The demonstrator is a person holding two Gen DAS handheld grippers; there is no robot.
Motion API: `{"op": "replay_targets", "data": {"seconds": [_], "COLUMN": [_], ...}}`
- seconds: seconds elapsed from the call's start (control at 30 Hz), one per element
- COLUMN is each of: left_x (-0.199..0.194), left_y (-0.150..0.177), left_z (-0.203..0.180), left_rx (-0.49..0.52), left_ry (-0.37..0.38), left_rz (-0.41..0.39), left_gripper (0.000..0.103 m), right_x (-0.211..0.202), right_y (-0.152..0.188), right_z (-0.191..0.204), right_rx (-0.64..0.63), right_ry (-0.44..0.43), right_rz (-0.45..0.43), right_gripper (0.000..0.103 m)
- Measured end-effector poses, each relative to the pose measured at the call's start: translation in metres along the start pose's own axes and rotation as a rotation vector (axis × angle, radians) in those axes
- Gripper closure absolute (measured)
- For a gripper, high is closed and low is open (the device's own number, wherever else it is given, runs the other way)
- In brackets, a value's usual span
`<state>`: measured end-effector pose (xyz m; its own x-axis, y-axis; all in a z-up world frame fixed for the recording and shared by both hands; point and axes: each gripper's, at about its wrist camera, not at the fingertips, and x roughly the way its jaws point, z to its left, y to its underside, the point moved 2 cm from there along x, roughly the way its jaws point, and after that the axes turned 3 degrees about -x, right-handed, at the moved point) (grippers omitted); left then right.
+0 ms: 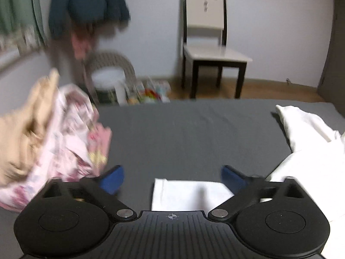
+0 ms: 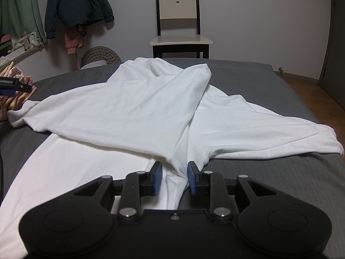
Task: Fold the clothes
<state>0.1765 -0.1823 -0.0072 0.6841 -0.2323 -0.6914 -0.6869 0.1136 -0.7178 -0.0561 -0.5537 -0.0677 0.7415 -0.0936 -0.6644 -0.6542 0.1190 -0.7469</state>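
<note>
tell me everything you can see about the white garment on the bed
The white garment is a plain, soft-looking knit fabric, spread across the grey bed. It looks partly folded: one large flap lies diagonally over the rest, with another section fanning out to the right. A bunched fold of it sits between the blue pads of the right hand-held gripper, whose jaws stand slightly apart around the cloth. Its left tip lies near a pile of pink patterned clothes. The open left hand-held gripper hovers above a white edge.
</note>
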Motion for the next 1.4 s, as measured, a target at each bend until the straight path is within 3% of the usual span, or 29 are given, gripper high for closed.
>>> {"op": "replay_targets", "data": {"seconds": [0.1,0.27,0.33,0.37,0.4,0.5,0.63,0.7,0.93,1.1,1.2,1.23,1.3,1.4], "left_x": [0.016,0.023,0.024,0.024,0.024,0.020,-0.004,-0.009,0.010,0.009,-0.001,-0.004,-0.011,-0.021], "left_y": [-0.004,0.010,0.014,0.014,0.014,0.009,-0.002,-0.006,-0.001,0.000,-0.001,-0.002,0.000,0.007], "left_z": [0.016,0.014,0.010,0.008,0.007,0.007,0.004,0.007,0.019,0.012,-0.004,-0.014,-0.033,-0.069], "left_rx": [-0.102,-0.055,-0.031,-0.023,-0.026,-0.043,-0.044,-0.065,-0.054,-0.027,-0.049,-0.050,-0.050,-0.048], "left_ry": [0.061,0.061,0.062,0.056,0.043,0.022,-0.034,-0.062,-0.217,-0.259,-0.203,-0.164,-0.093,0.029], "left_rz": [0.101,0.110,0.104,0.102,0.089,0.026,-0.167,-0.197,-0.122,-0.128,-0.136,-0.141,-0.139,-0.123], "left_gripper": [0.052,0.053,0.078,0.097,0.100,0.101,0.102,0.102,0.102,0.101,0.101,0.101,0.101,0.101], "right_x": [0.001,0.000,0.000,0.000,0.000,0.000,0.001,0.001,0.002,0.002,-0.002,-0.006,-0.017,-0.048], "right_y": [0.000,0.001,0.000,0.000,0.001,0.001,0.001,0.000,0.000,-0.001,-0.003,-0.004,-0.006,-0.006], "right_z": [0.000,0.000,0.000,0.000,0.000,0.000,0.000,0.000,-0.002,-0.002,-0.003,-0.004,-0.009,-0.037], "right_rx": [-0.001,0.000,-0.002,-0.002,-0.003,-0.003,-0.002,-0.002,-0.001,0.001,0.011,0.019,0.038,0.176], "right_ry": [-0.001,-0.003,-0.003,-0.003,-0.003,-0.003,-0.004,-0.004,-0.008,-0.013,-0.026,-0.011,0.026,0.032], "right_rz": [-0.001,-0.002,-0.002,-0.002,-0.003,-0.003,-0.004,-0.004,-0.004,0.000,0.012,0.013,0.002,-0.076], "right_gripper": [0.076,0.076,0.076,0.076,0.076,0.076,0.076,0.076,0.076,0.074,0.066,0.052,0.035,0.036]}}
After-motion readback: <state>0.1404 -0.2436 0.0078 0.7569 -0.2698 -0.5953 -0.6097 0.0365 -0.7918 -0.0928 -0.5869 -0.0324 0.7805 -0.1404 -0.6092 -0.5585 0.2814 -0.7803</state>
